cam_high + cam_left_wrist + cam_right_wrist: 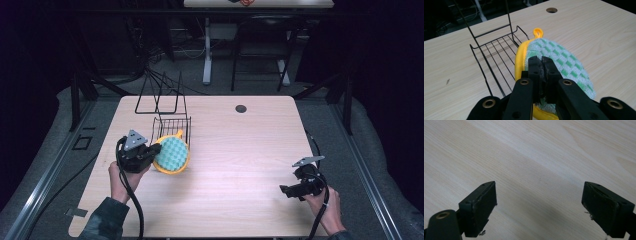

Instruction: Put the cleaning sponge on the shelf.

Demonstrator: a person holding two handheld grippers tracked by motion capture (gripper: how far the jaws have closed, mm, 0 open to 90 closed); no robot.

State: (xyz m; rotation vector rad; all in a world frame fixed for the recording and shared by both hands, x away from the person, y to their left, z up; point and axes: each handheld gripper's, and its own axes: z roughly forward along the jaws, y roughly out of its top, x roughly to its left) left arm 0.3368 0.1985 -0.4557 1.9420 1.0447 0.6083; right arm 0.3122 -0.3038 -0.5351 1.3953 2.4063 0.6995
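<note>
A: Cataloguing, near to far. Nearest, at the table's (240, 170) right front: right gripper (287, 190), jaws standing wide apart, clasping nothing, hovering over bare pale wood (536, 157).

B: Confirming. Idling there, well apart from the work. Next entry?

A: Left gripper (541, 63), jaws pressed together, pinching the near edge of the round pot holder, green-and-white checked cloth with yellow trim and a yellow hanging loop (564, 62).

B: Locating the pot holder?

A: Lying left of centre on the tabletop, far edge just beside or leaning on the front rim of the small black wire basket (496, 50); hard telling whether touching. Not sitting inside the basket.

B: Beyond that?

A: Tall black wire frame (157, 95) rising behind the basket; then a dark round cable hole (241, 108) near the far edge.

B: Judging progress?

A: Grasping done. Seemingly remaining: lifting the cloth, carrying it over the rim, setting it into the basket, releasing. Roughly early-to-middle, going by the layout.
</note>
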